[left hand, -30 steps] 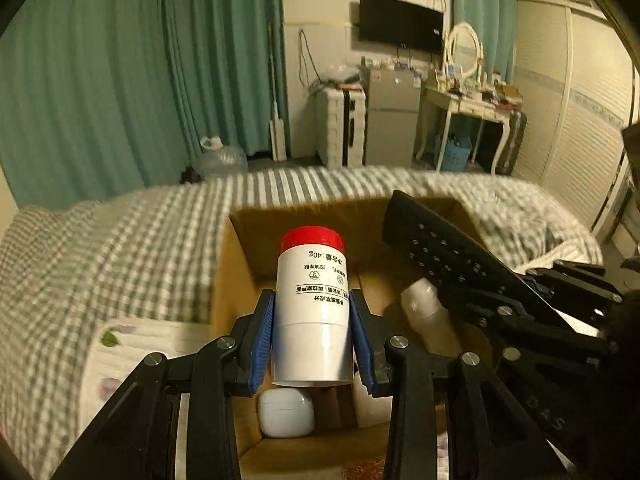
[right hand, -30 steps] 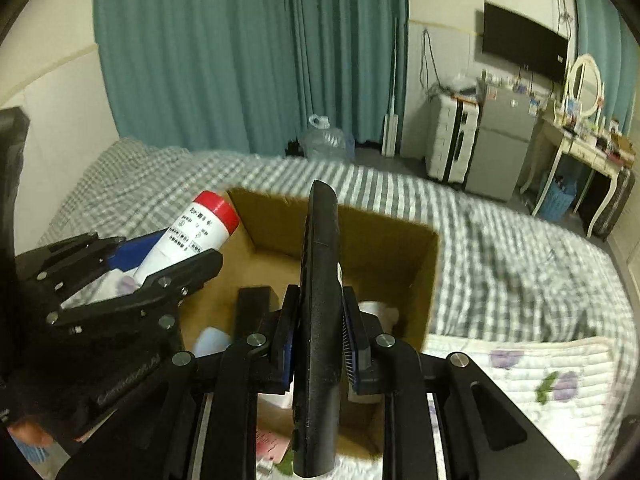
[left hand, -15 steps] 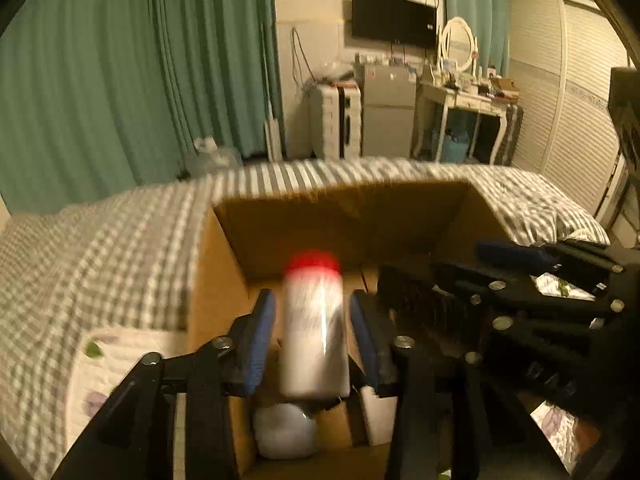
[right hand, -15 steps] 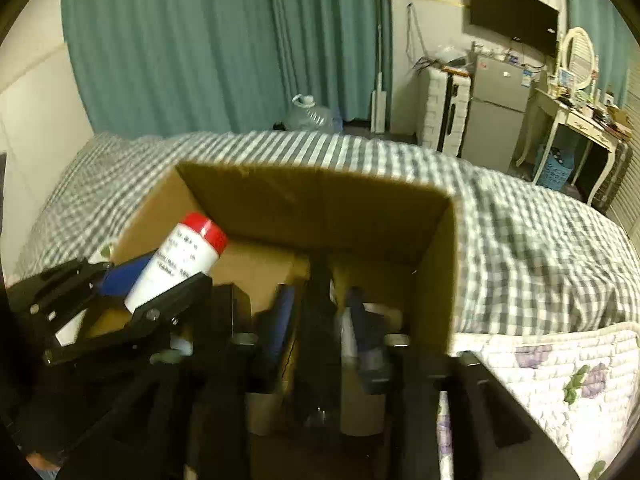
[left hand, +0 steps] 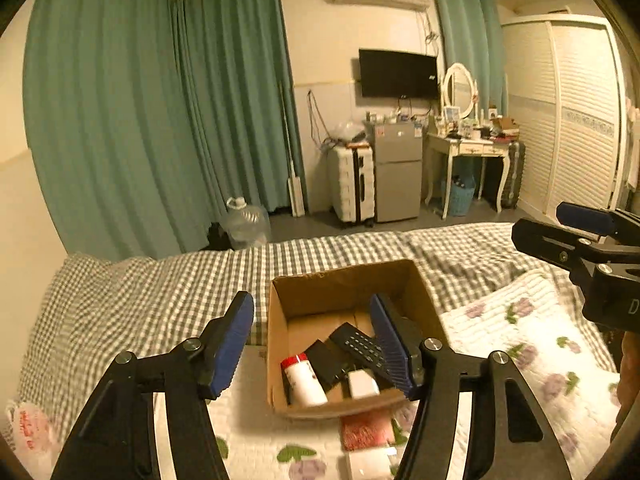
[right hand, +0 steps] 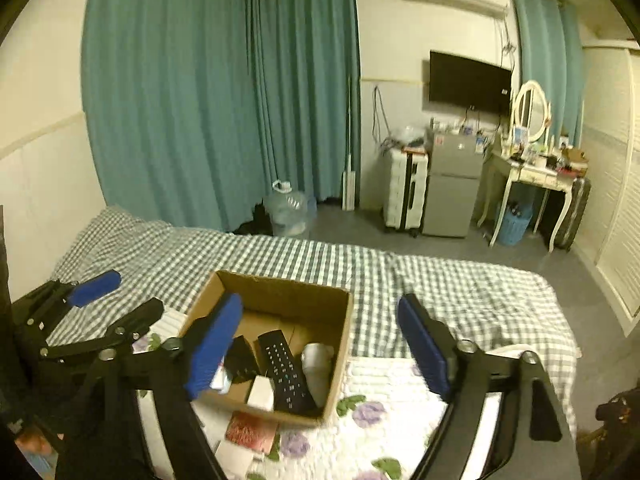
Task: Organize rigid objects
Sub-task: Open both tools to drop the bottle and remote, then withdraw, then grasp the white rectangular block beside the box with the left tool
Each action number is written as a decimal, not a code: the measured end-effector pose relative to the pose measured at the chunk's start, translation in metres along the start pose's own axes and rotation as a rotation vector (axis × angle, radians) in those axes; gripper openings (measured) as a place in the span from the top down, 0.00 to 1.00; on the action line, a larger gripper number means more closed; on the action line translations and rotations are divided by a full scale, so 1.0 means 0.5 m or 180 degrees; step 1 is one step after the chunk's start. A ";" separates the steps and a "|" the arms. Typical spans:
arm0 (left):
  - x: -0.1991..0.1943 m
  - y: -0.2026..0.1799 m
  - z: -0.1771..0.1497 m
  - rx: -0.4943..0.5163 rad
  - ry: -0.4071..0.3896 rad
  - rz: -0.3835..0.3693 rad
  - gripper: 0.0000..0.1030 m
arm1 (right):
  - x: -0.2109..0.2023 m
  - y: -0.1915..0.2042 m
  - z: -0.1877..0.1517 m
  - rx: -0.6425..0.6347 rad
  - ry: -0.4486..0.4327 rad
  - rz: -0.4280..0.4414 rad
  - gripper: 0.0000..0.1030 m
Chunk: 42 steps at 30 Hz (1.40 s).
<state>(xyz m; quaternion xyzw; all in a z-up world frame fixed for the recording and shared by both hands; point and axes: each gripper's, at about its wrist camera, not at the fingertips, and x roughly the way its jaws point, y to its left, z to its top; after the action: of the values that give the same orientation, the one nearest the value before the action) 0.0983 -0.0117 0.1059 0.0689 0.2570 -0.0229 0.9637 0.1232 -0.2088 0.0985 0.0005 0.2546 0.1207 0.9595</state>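
Note:
A brown cardboard box (left hand: pixel 344 280) stands on the bed and also shows in the right wrist view (right hand: pixel 280 286). In it lie a white bottle with a red cap (left hand: pixel 302 380), a black remote (left hand: pixel 360 346) (right hand: pixel 286 372), a black case (left hand: pixel 326 364), a small white box (left hand: pixel 362 384) (right hand: pixel 261 392) and a white bottle (right hand: pixel 318 364). My left gripper (left hand: pixel 316 344) is open and empty, raised above the box. My right gripper (right hand: pixel 320 348) is open and empty, raised above the box's right side; it also shows at the left wrist view's right edge (left hand: pixel 580 236).
The box sits where a checked sheet (left hand: pixel 160 292) meets a white floral quilt (left hand: pixel 520 344). A red booklet (left hand: pixel 366 428) and a white item (left hand: pixel 366 464) lie on the quilt in front of the box. A plastic bag (left hand: pixel 28 424) lies at the left.
Both grippers opened and pulled up and back from the box. The red-capped bottle left my left gripper and the black remote left my right gripper; both now lie in the box.

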 end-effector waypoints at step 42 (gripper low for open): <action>0.200 -0.101 -0.444 -0.0275 0.1245 -0.0263 0.34 | 0.165 -0.009 -0.398 0.0039 0.0788 -0.0394 0.00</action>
<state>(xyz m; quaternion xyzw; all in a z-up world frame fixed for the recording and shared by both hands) 0.0718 -0.0304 -0.1409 0.0200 0.4426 -0.0376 0.8957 0.0965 -0.2063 -0.1153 -0.0243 0.3713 0.0589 0.9263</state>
